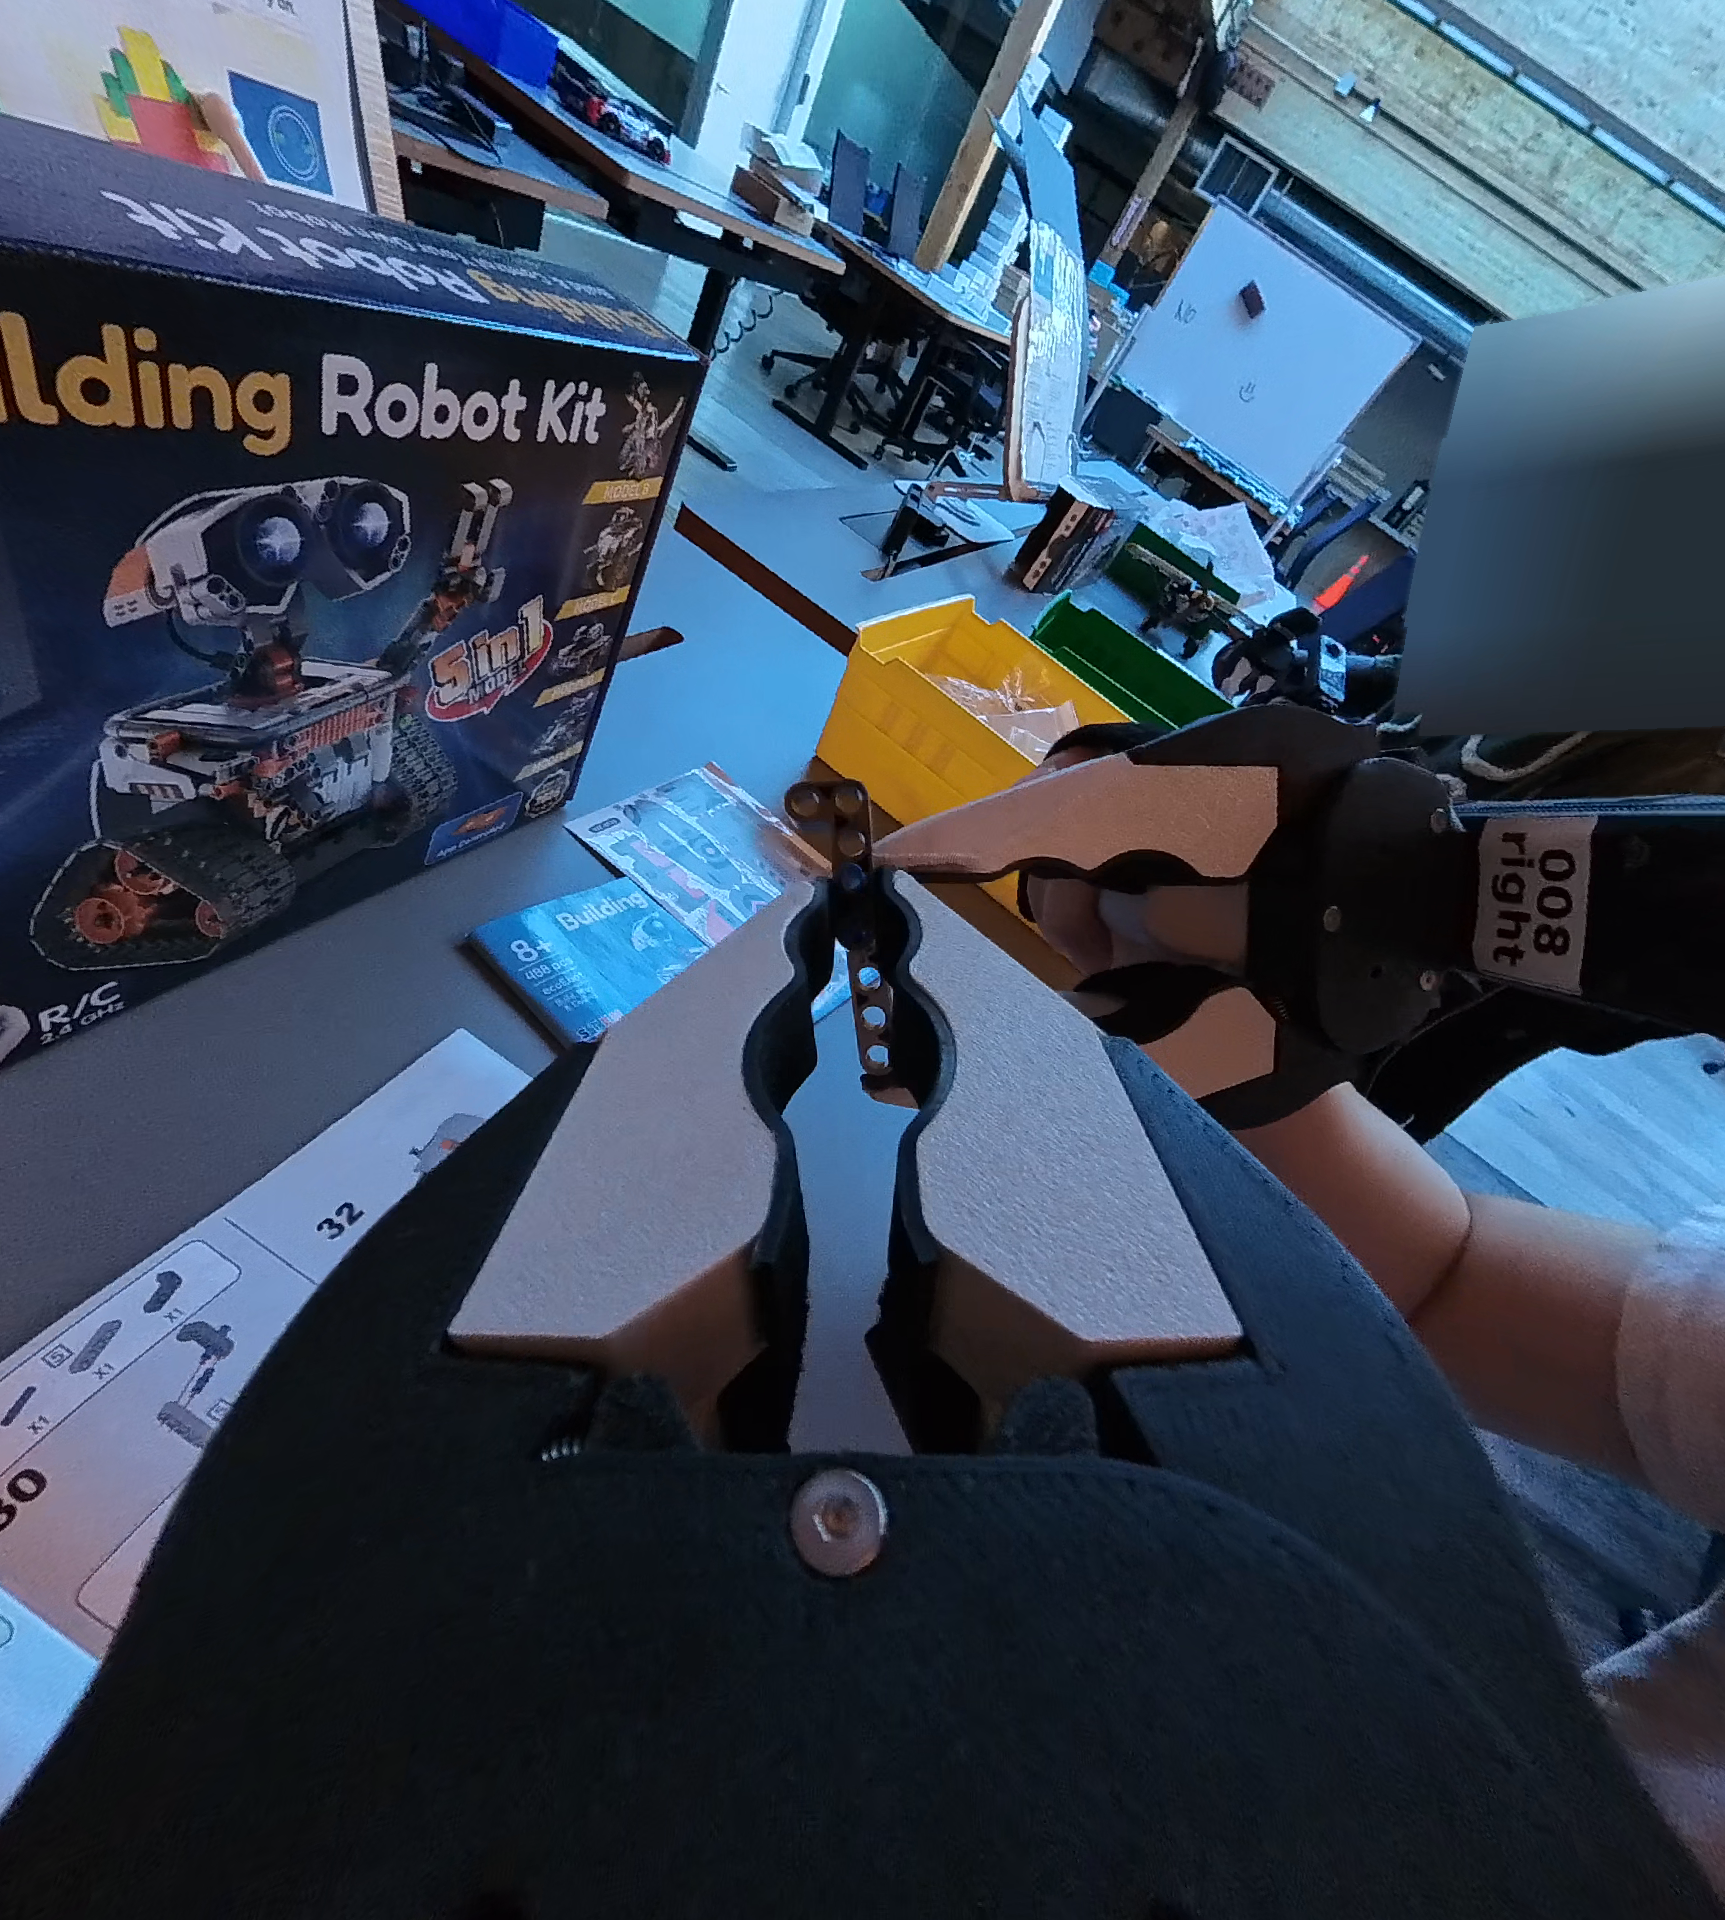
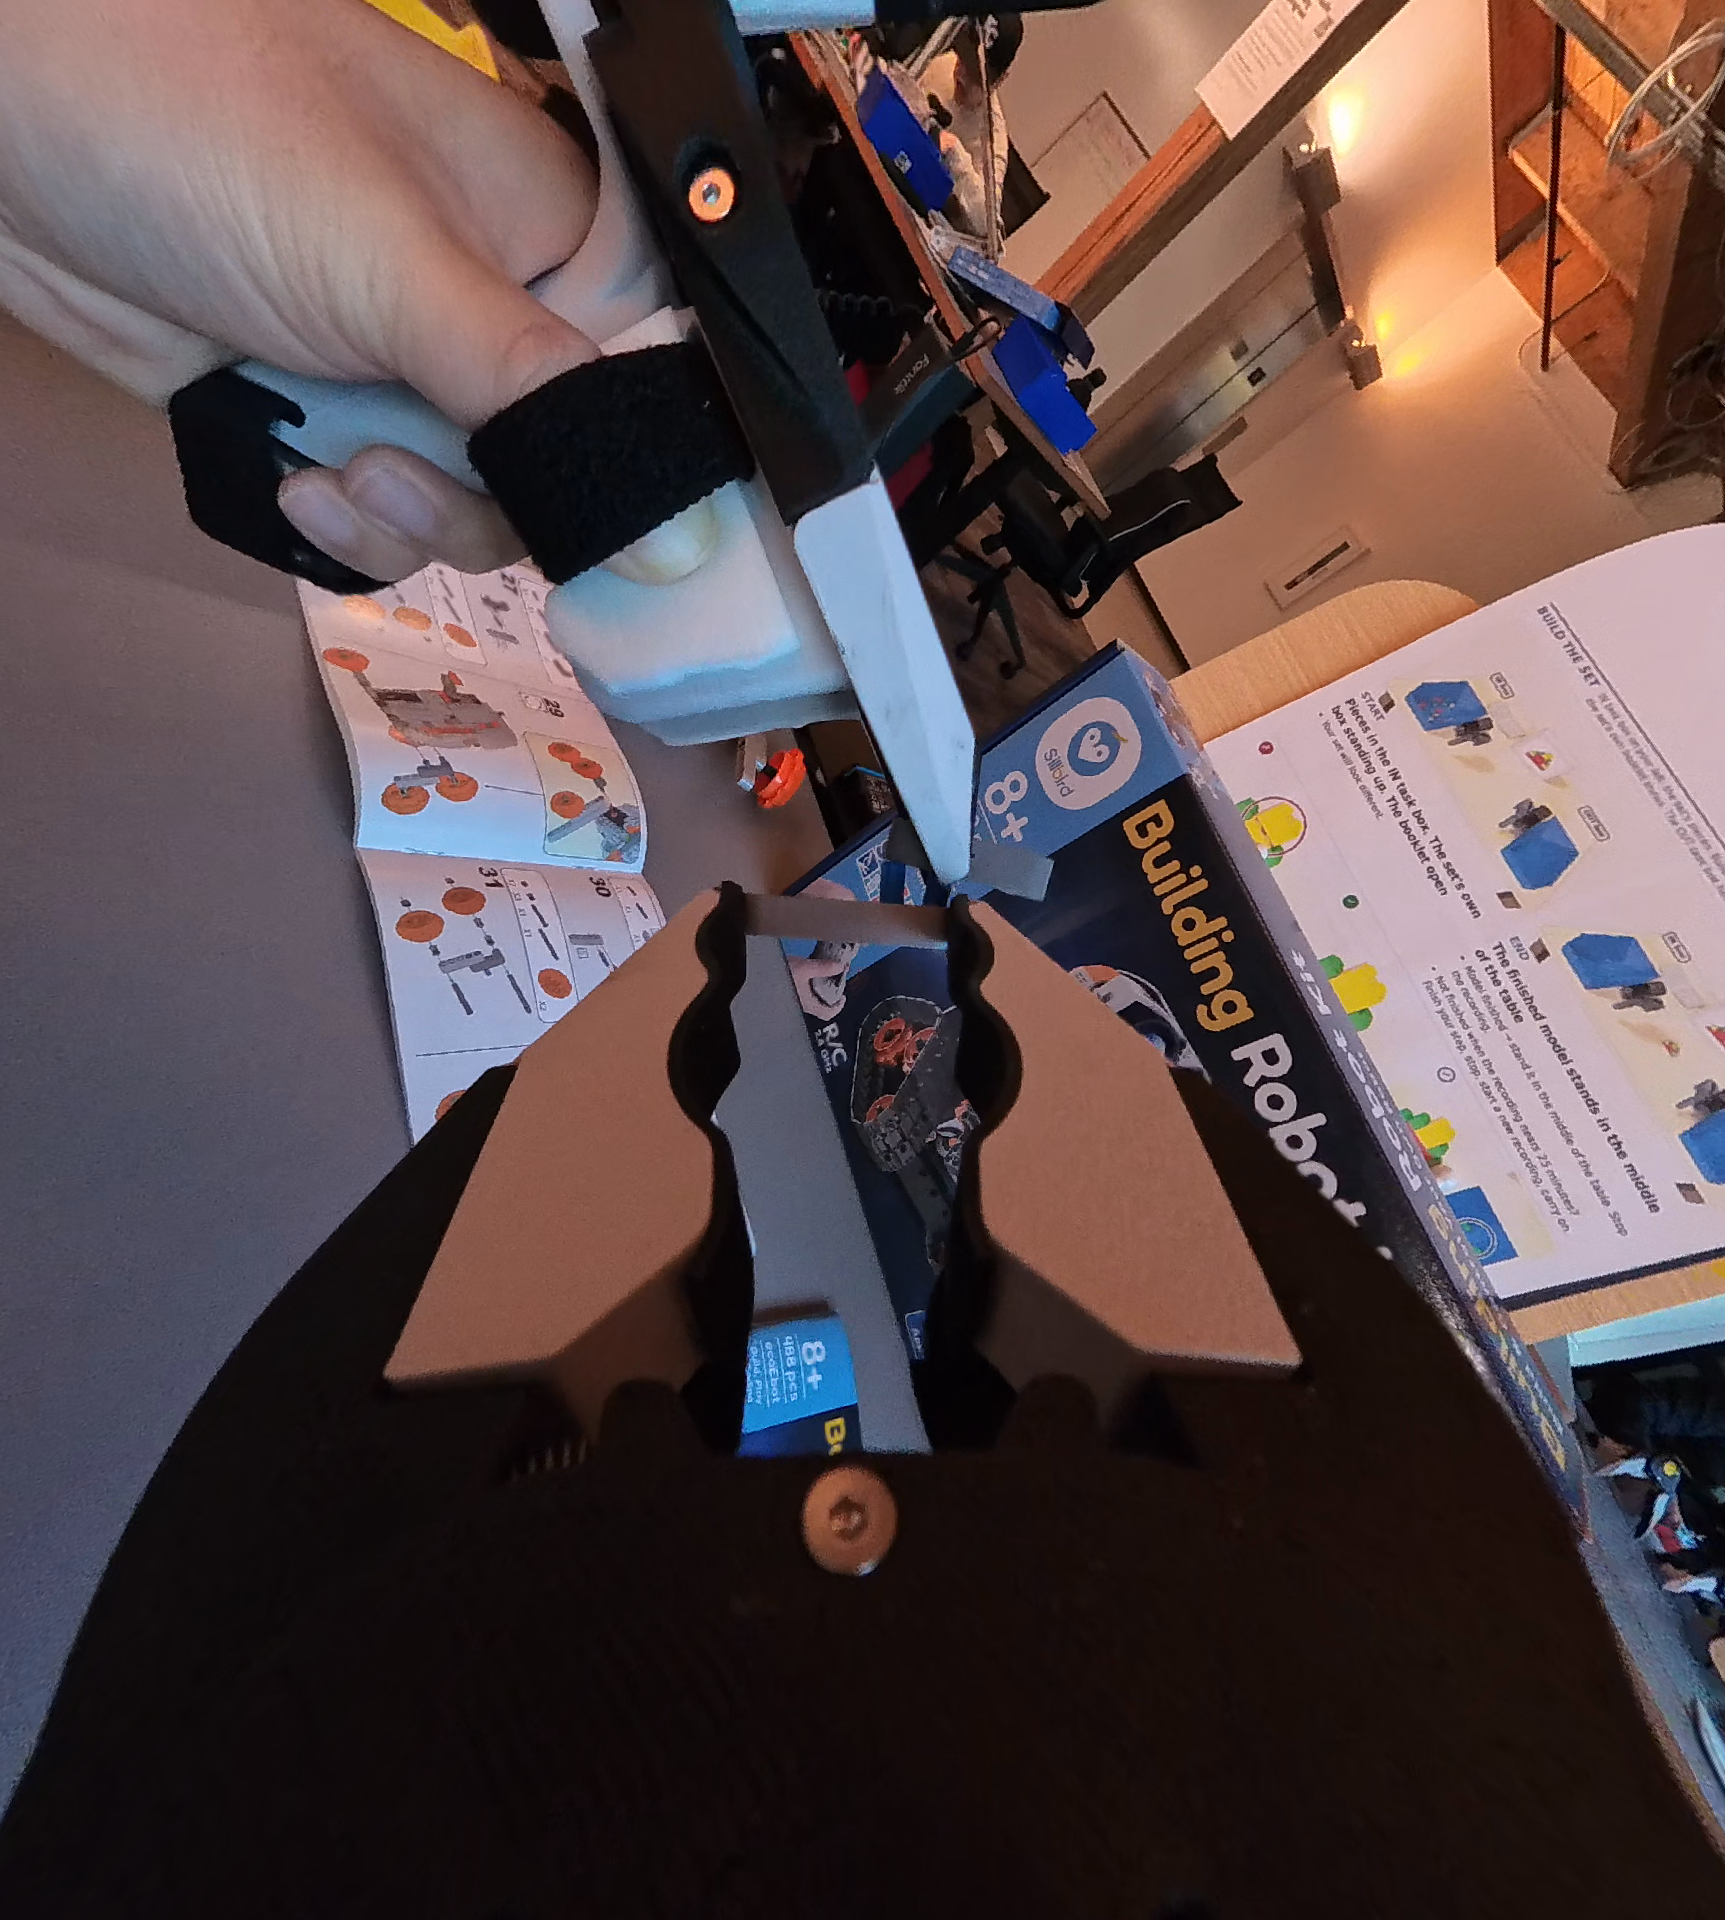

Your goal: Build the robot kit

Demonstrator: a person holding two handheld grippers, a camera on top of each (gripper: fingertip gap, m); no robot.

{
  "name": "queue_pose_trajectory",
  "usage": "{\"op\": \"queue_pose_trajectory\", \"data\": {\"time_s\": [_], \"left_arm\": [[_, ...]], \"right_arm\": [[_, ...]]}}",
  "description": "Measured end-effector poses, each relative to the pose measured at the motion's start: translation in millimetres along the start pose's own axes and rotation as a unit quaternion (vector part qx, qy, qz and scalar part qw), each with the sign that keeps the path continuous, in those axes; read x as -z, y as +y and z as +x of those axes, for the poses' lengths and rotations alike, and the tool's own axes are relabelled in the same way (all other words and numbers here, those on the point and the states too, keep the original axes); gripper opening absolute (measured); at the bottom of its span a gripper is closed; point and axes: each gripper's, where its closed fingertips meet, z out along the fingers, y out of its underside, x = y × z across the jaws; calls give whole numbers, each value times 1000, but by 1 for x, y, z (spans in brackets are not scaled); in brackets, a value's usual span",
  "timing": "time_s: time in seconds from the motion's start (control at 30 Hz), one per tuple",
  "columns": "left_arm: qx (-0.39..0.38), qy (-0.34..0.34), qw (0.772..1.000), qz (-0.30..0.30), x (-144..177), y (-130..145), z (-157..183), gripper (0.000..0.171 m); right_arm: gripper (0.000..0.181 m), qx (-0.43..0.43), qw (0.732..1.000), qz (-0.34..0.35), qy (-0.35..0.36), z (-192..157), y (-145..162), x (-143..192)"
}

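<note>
My left gripper [image 1: 853, 888] is shut on a dark beam with a row of holes [image 1: 830, 802] and holds it upright above the grey table [image 1: 214, 1091]. The beam sticks out above and below the fingertips. My right gripper [image 2: 842, 920] is shut on a short grey rod [image 2: 837, 922], held crosswise between its fingertips. In the left wrist view the right gripper [image 1: 889, 850] comes in from the right, its tip against the beam just above my left fingertips. In the right wrist view the left gripper [image 2: 951, 862] comes down from above, its tip beside the rod's right end.
A dark robot kit box [image 1: 266, 571] stands at the left, also in the right wrist view [image 2: 1201, 987]. An open instruction booklet [image 1: 110, 1351] and a small blue booklet [image 1: 588, 951] lie on the table. A yellow bin [image 1: 941, 707] and a green bin [image 1: 1107, 655] stand behind. An orange part [image 2: 780, 774] lies near the box. Only a small space, under 4 cm, lies between the two pairs of fingers.
</note>
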Motion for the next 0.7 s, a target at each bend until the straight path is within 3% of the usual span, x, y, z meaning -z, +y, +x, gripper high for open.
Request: {"op": "queue_pose_trajectory", "data": {"time_s": [0.7], "left_arm": [[65,39,996,47,1,-8,-5,5]], "right_arm": [[37,-38,999,1,24,7,-3,-5]]}}
